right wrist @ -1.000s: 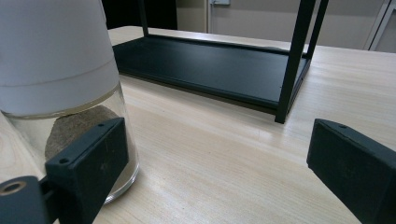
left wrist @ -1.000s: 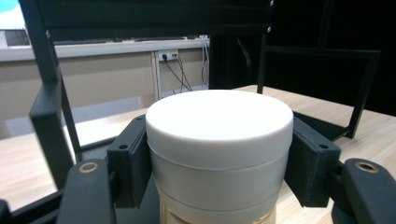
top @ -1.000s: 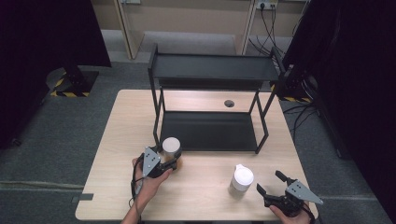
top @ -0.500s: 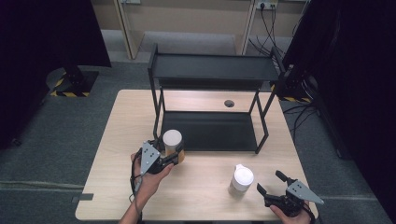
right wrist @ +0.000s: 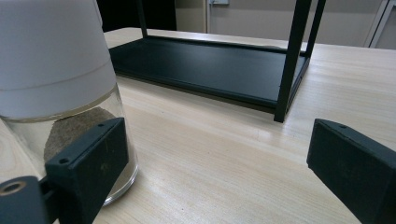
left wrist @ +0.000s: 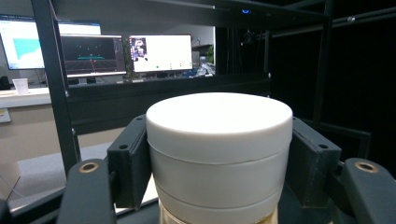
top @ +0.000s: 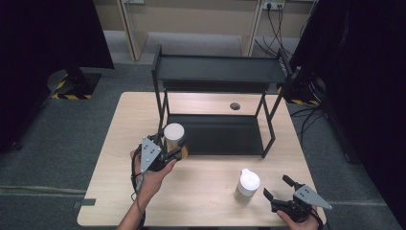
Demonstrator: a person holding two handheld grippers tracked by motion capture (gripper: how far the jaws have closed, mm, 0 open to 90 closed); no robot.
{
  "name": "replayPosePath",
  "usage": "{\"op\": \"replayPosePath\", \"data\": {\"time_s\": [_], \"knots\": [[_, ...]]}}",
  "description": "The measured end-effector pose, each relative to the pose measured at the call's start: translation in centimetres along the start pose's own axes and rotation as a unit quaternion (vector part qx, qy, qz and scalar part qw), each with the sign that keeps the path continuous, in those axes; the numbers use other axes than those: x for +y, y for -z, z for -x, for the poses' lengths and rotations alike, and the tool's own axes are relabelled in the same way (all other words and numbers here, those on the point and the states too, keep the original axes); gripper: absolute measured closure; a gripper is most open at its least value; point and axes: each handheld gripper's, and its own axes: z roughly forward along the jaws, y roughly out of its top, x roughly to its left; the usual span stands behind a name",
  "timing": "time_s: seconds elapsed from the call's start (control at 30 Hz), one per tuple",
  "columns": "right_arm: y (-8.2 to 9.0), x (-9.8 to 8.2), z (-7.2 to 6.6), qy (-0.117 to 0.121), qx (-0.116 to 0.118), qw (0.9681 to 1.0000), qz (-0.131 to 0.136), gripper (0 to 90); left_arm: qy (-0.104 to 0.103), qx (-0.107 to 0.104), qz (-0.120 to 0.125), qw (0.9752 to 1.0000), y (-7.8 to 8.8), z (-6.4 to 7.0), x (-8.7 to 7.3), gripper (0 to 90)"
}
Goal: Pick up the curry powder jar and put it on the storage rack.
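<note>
Clearly the left gripper (top: 176, 149) has its jaws clamped on the white-lidded jar (top: 174, 134), the black pads pressing the lid's sides from either flank, as the left gripper view shows with the lid (left wrist: 219, 122) wedged between them. From the high view the jar sits at about nine o'clock from the middle of the table (top: 206, 196), just beside the front left post of the black shelf rack (top: 218, 72) and near the edge of its lower tray (top: 220, 134); whether its base rests on the wood or hangs clear I cannot tell. It looks to me like a rigid, smooth-walled jar with something amber inside, so probably moderately heavy and stiff, and likely breakable if the body is glass. Holding it by the lid seems a bit risky: a smooth plastic cap can slip or turn, so a grip lower, on the body just under the lid, would seem safer. Over at five o'clock the right gripper (top: 275, 188) has its jaws standing wide apart, holding nothing, just beside a second jar (top: 248, 186) with a white cap; the right gripper view shows that jar (right wrist: 60, 93) as clear-walled with a brownish powder at the bottom, near the one pad, though contact is hard to judge.
</note>
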Motion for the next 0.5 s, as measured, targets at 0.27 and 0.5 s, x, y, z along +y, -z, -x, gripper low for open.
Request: {"op": "replayPosePath", "data": {"time_s": [0.27, 0.5], "knots": [[0.0, 0.0, 0.0, -0.002, 0.000, 1.0000, 0.000, 5.8, -0.003, 0.005, 0.013, 0.9999, -0.6, 0.1, 1.0, 33.4], [0.0, -0.1, 0.0, -0.003, -0.001, 1.0000, 0.002, 5.9, -0.008, 0.009, 0.024, 0.9996, -1.2, 0.0, 2.2, 33.4]]}}
